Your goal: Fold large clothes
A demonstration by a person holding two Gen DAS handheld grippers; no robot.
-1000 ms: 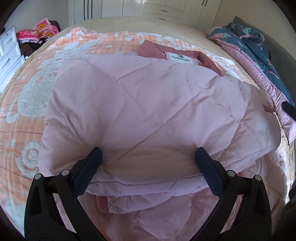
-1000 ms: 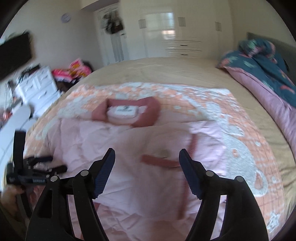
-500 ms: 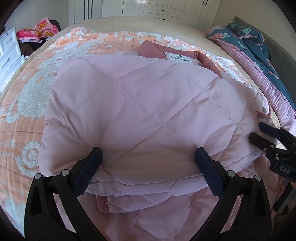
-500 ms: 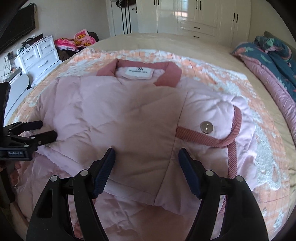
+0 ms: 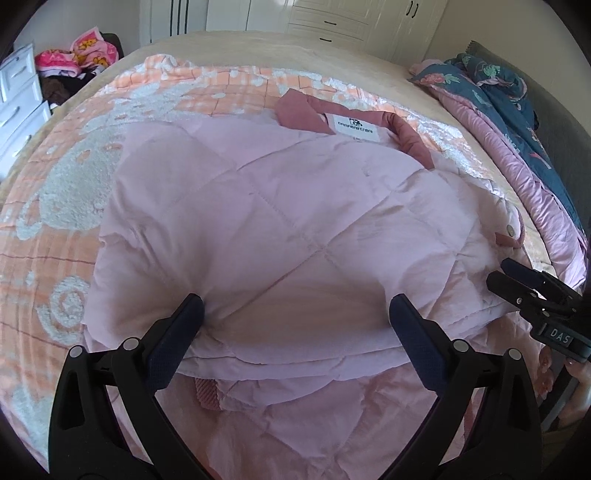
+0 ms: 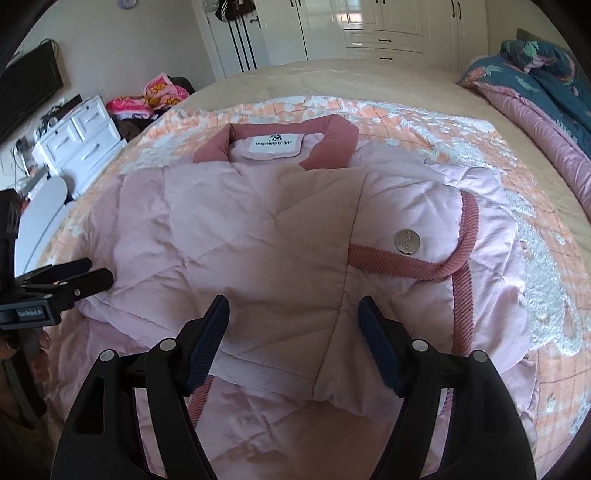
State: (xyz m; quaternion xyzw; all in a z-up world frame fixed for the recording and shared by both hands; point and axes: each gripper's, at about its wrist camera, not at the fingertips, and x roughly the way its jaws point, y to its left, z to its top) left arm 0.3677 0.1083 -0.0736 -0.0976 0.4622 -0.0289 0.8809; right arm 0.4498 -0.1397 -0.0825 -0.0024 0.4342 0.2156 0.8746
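Note:
A pale pink quilted jacket (image 5: 280,221) lies folded on the bed, its dusty-rose collar (image 6: 332,140) and white label at the far end. One front panel with rose trim and a metal snap (image 6: 406,240) is laid over the body. My left gripper (image 5: 295,306) stands wide open at the near folded edge, the puffed fabric bulging between its fingers. My right gripper (image 6: 293,314) hangs low over the same near edge. Its jaws are opening, with jacket fabric lying between them and not pinched. Each gripper shows in the other's view: right gripper (image 5: 506,273), left gripper (image 6: 92,273).
The jacket rests on an orange and white blanket (image 5: 66,206) spread over the bed. A dark blue and pink duvet (image 5: 498,85) is heaped along the right side. White drawers (image 6: 81,140) and a pile of bright clothes (image 5: 77,55) stand at the left. Wardrobes (image 6: 388,26) line the far wall.
My right gripper has come down toward the jacket's near edge and into the left wrist view at the right. Its fingers stand a little wider. The left gripper has kept still.

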